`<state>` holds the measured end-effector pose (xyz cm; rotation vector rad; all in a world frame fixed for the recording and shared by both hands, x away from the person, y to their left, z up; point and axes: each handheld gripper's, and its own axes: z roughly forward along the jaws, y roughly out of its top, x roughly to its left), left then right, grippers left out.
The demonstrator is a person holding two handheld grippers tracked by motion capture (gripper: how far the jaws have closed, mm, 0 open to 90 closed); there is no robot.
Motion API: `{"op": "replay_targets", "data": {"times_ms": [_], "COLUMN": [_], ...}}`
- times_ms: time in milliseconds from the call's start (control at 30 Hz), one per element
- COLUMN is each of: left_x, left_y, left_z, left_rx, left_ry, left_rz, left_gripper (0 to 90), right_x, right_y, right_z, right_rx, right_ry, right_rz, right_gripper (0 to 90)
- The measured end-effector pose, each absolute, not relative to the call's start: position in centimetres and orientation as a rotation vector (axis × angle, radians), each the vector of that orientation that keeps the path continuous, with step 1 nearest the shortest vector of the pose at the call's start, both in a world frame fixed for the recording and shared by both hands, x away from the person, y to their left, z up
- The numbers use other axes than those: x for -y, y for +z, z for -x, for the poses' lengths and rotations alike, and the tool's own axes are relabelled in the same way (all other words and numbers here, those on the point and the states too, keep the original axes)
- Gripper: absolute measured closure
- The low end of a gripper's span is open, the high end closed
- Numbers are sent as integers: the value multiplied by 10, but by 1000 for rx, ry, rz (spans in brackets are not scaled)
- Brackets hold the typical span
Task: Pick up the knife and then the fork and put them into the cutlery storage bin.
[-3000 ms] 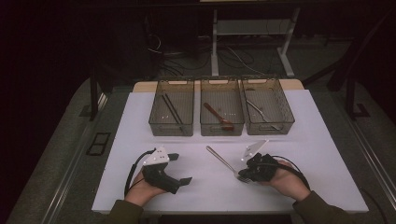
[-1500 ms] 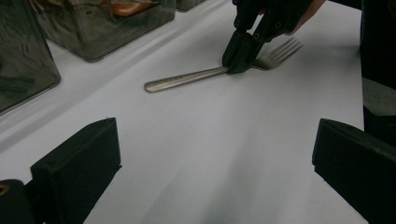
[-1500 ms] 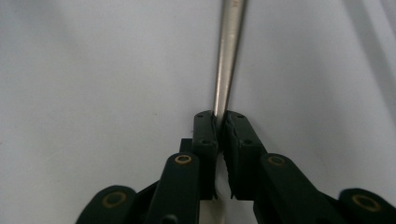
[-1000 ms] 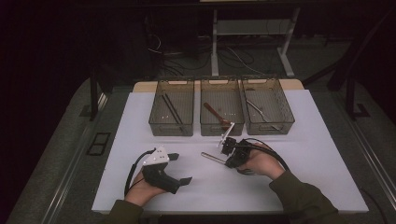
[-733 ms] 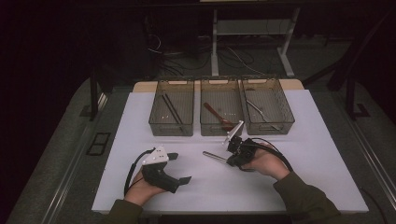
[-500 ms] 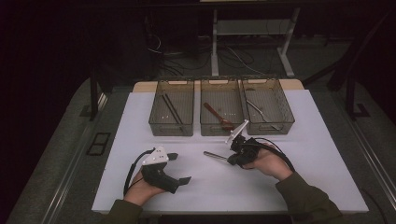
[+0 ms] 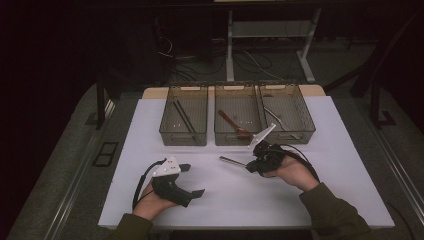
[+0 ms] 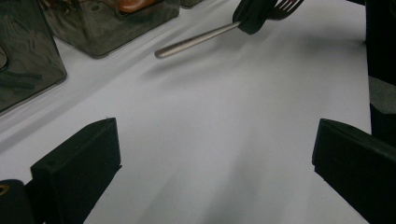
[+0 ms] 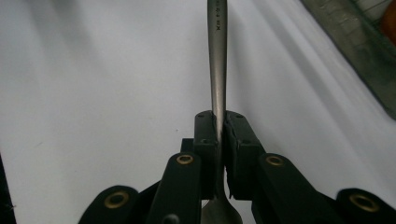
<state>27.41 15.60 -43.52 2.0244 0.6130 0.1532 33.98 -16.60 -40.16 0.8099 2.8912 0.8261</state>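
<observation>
A metal fork hangs just above the white table mat, its handle pointing left. My right gripper is shut on the fork near its neck. In the right gripper view the pads of this gripper clamp the fork, whose handle runs straight ahead. My left gripper rests on the mat at the front left, open with nothing between its jaws. The left gripper view looks between its own jaws at the fork, with tines showing past the right gripper.
Three clear bins stand in a row at the back of the mat. The left bin holds black chopsticks, the middle bin a brown wooden spoon, the right bin a metal utensil. A dark floor surrounds the table.
The right gripper moved left to the fork lying on the mat, shut on it, then carried it slightly up and to the right. The left gripper stayed still.
</observation>
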Motion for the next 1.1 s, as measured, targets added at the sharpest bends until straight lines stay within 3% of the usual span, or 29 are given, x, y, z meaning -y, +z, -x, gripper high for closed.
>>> {"op": "replay_targets", "data": {"times_ms": [700, 1100], "left_x": [-157, -157], "left_y": [-437, -436], "left_z": [-278, -277], "left_rx": [-608, -610], "left_ry": [156, 161], "left_rz": [-2031, -2030], "left_gripper": [4, 4], "right_x": [213, 240], "right_y": [-360, -340], "right_z": [-354, -382], "right_rx": [-2707, -2607], "right_ry": [1002, 1015], "right_rz": [-950, -1041], "right_gripper": [830, 830]}}
